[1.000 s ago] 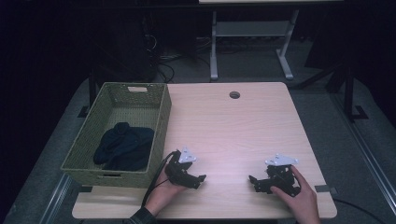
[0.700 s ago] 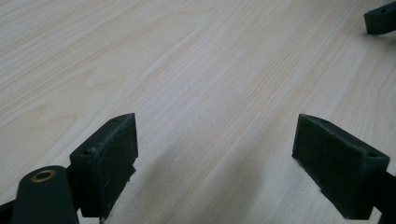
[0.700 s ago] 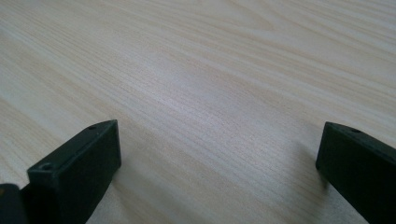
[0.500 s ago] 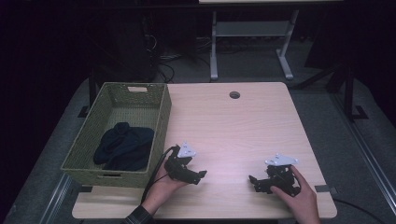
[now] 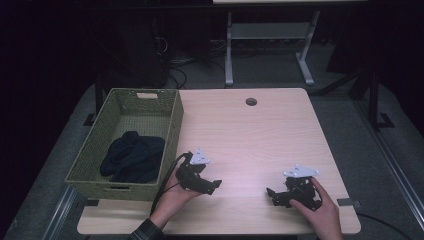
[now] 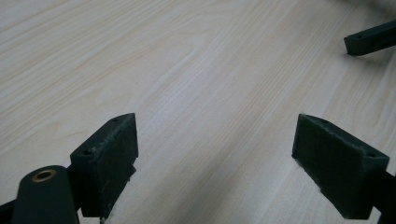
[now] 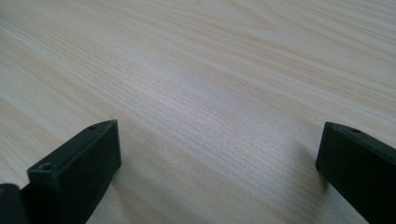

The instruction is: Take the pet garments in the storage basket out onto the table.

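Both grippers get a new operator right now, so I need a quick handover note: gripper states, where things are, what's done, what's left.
Left gripper: jaws open, holding nothing, low over the table beside the basket.
Right gripper: jaws open, holding nothing, near the table's front right.
Dark cloth: bunched inside the basket, untouched by either gripper.
Done: no grasp made.
Left: probably reach into the basket for the cloth; the left gripper is nearer.

dark cloth (image 5: 132, 156) partly hidden by basket (image 5: 125, 184) wall, folds indistinct
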Motion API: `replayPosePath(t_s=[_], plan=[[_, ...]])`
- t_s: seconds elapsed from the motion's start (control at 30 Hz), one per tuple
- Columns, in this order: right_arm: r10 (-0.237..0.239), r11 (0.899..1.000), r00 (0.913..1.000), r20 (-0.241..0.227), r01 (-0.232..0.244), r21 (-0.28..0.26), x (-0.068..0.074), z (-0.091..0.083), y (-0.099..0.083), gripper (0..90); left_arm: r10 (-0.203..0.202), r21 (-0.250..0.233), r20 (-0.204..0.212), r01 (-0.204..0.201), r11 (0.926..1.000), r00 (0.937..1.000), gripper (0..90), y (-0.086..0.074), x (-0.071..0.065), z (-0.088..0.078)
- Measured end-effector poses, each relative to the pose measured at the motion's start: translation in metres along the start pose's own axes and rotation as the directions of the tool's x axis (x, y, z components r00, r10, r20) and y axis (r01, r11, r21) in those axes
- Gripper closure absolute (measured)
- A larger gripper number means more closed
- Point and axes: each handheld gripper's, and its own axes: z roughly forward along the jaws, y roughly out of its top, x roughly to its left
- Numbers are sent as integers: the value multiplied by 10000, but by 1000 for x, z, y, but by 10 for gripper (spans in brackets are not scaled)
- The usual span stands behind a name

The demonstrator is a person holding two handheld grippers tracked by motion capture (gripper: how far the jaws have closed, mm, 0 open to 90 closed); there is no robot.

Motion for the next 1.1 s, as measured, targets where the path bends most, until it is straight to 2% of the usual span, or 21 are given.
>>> replayPosePath(t_s=[0.53,0.8,0.9,1.1], plan=[[3,10000,10000,0,-3,-1,0,0,0,0,-195,45,163,195,9998,9997,139,12,2,-12],[-3,10000,10000,1,3,-2,0,0,0,0,-97,183,225,93,9998,9997,139,23,4,-20],[-2,10000,10000,0,2,-2,0,0,0,0,-186,203,317,180,9996,9993,140,25,5,-22],[-4,10000,10000,2,4,-1,0,0,0,0,0,297,454,-13,9996,9990,140,33,4,-27]])
